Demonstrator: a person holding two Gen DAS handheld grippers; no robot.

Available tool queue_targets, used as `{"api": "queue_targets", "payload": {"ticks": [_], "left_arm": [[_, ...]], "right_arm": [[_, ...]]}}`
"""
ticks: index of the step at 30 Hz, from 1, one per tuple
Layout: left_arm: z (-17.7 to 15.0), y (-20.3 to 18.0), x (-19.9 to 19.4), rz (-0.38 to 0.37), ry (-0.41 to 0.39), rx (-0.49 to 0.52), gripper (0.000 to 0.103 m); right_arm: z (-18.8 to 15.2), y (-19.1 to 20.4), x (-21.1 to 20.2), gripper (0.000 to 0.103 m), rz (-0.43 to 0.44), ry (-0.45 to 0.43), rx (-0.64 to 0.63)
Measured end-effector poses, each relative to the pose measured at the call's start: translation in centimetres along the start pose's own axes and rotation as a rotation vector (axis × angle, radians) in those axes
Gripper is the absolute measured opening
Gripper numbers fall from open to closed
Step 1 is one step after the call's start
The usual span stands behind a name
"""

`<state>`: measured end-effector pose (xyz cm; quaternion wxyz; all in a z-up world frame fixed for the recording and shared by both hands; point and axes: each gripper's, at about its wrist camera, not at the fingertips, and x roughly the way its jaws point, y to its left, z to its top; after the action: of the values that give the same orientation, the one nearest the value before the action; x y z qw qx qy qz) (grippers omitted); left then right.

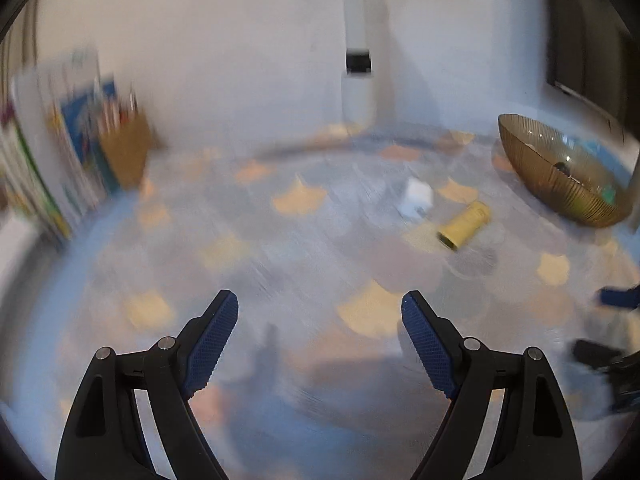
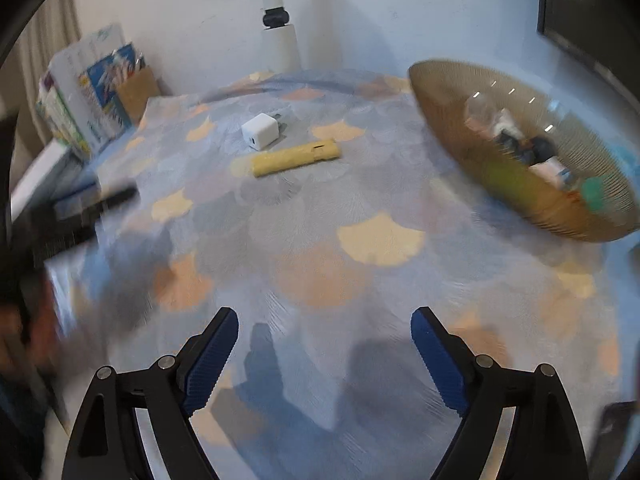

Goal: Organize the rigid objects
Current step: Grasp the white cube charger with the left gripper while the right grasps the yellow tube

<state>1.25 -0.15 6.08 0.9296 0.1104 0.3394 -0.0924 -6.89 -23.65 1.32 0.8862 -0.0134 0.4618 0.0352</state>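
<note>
- Overhead-angled views from two handheld grippers show a table [image 2: 500, 300] covered by a cloth with a blue, grey and orange scallop pattern.
- Left gripper [image 1: 320, 308]: jaws wide apart, nothing between them, only cloth below.
- Right gripper [image 2: 325, 326]: jaws also spread wide and empty.
- Two loose items lie near the middle of the table, toward its far edge: a white charger cube [image 2: 260, 131] and a yellow tube [image 2: 296, 158], just beside each other, the cube on the far side.
- The yellow tube lies flat; in the right wrist view its long axis runs nearly left to right across the picture, so the right gripper's fingers would straddle it across its width.
- In the left wrist view the yellow tube [image 1: 466, 226] and white charger cube [image 1: 418, 198] sit ahead and to the right, the tube angled away.
- An amber ribbed glass bowl [image 2: 440, 92] stands toward the far right edge, already holding several small items; they are too blurred to name, possibly bottles.
- Both items lie well ahead of either gripper; the right one faces them more squarely.
- Books and a cardboard holder [image 2: 138, 92] stand at the far left corner.
</note>
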Motion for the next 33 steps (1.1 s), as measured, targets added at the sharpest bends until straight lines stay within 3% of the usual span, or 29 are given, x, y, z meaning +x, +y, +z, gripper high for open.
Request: {"api": "queue_targets", "payload": {"ticks": [2,5,8,11,12,15,16,22,25,27,29,33], "left_arm": [[2.0,1.2,-1.0,0.025,-0.044,0.042,0.083],[6.2,3.1,-1.8,0.005,-0.083,0.098,0.083],[9.4,3.3,-1.3,-0.053,-0.118,0.092,0.083],[10.3,2.0,2.1,-0.248,-0.061,0.027,0.083],[10.2,1.2,4.3,-0.321,-0.012,0.001,0.082],[9.5,-0.3,8.9,-0.444,0.092,-0.044,0.071],[9.2,-0.8,9.8,-0.464,0.110,-0.037,0.070],[7.9,-3.4,13.3,-0.528,0.186,0.007,0.063],[7.5,-4.2,14.3,-0.524,0.202,0.019,0.048],[7.4,-4.5,14.3,-0.519,0.197,0.026,0.028],[7.5,-4.2,14.3,-0.528,0.212,-0.002,0.028],[7.5,-2.4,13.1,-0.470,0.184,-0.028,0.028]], "right_arm": [[-0.2,-0.4,-1.4,0.087,-0.026,-0.006,-0.029],[0.4,-1.4,-3.6,0.087,-0.048,-0.028,-0.026],[2.9,-1.9,-4.2,0.087,0.025,-0.070,0.058],[5.9,-0.8,-2.5,0.086,0.091,-0.069,0.097],[7.1,-0.1,-1.5,0.081,0.079,-0.069,0.098],[9.7,0.8,1.4,0.061,0.091,-0.028,0.132],[10.5,0.6,2.5,0.060,0.107,-0.009,0.164],[11.5,-0.9,6.4,0.059,0.077,0.051,0.277],[11.4,-1.5,7.0,0.059,0.090,0.057,0.296],[11.6,-1.5,7.4,0.059,0.097,0.063,0.307],[11.9,-1.3,8.2,0.059,0.101,0.074,0.315],[12.4,-0.3,9.8,0.060,0.104,0.094,0.334]]}}
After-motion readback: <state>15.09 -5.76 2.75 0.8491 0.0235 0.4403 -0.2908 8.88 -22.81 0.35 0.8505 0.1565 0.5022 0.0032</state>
